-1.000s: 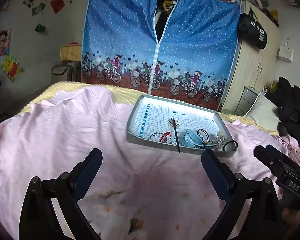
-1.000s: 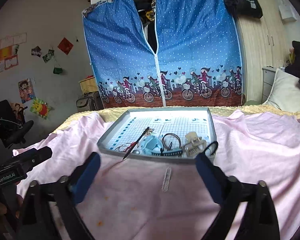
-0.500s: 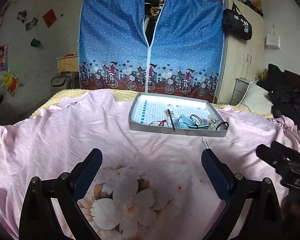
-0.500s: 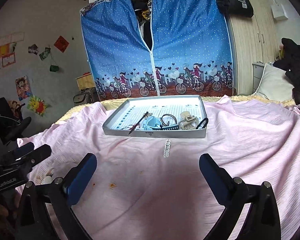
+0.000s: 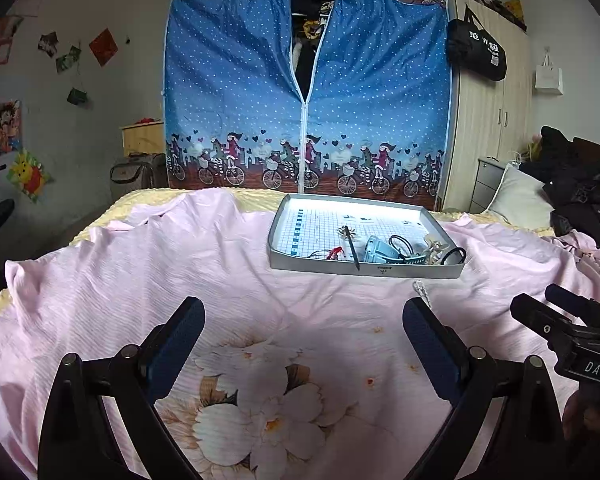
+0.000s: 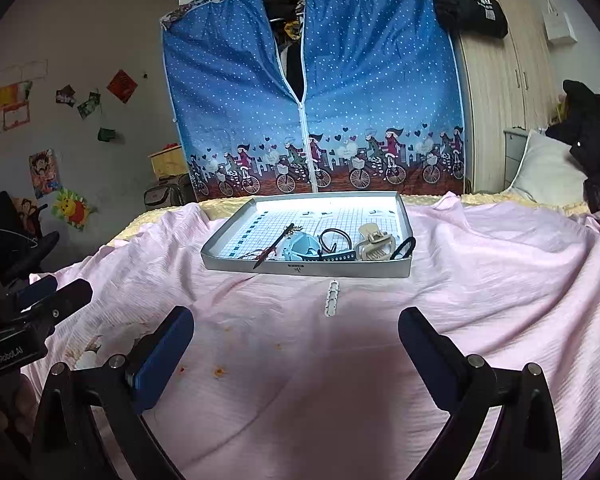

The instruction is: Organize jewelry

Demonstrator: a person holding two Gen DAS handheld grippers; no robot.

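Both grippers empty, one piece outside the tray

We held the left gripper and right gripper with jaws spread; the white beaded clip lay on the bedsheet before the tray, so we judged picking it up came next.

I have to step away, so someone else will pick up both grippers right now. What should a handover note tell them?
Left gripper: open, empty, held over the pink sheet, short of the tray.
Right gripper: open, empty, also short of the tray.
Tray: on the bed, holding a dark hair stick, blue clip, black hair ties, beige claw clip, all bunched at its near edge.
Small white clip: on the sheet just in front of the tray, outside it.
Done: most pieces are in the tray.
Left: likely pick up the white clip and put it in.
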